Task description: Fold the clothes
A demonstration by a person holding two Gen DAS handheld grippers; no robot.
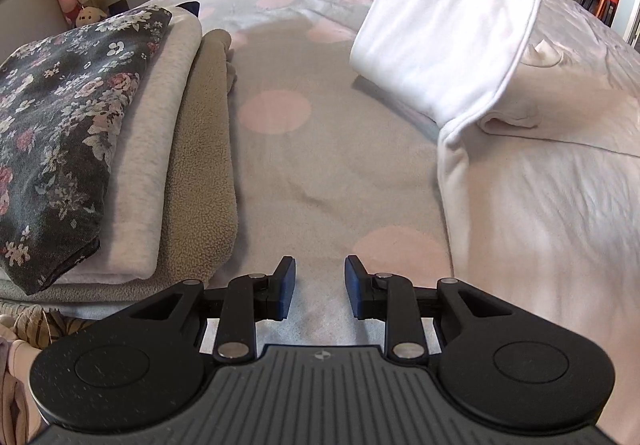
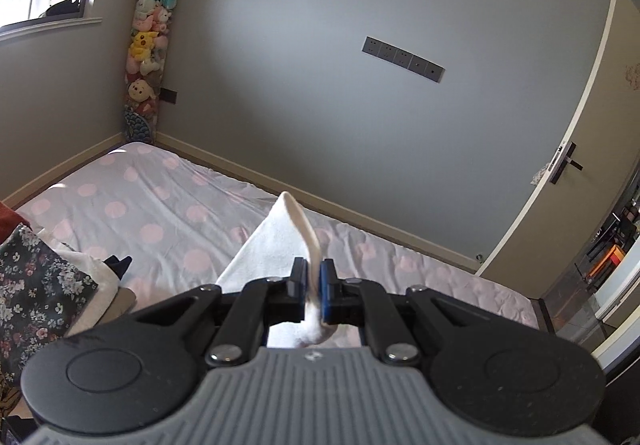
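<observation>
Right gripper [image 2: 314,287] clenched on a bunched edge of the white garment [image 1: 460,17], lifted above the spotted bed [image 1: 304,165]; left gripper [image 1: 320,287] released, holding nothing, low beside the 3-piece folded stack [image 1: 120,149]. Likely risks: thin pinch slipping free, or the hanging flap dropping crooked with 1 side unsupported.

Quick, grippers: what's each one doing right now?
Left gripper: open, holding nothing, above the polka-dot bedsheet.
Right gripper: shut on the white garment, one edge lifted off the bed.
</observation>
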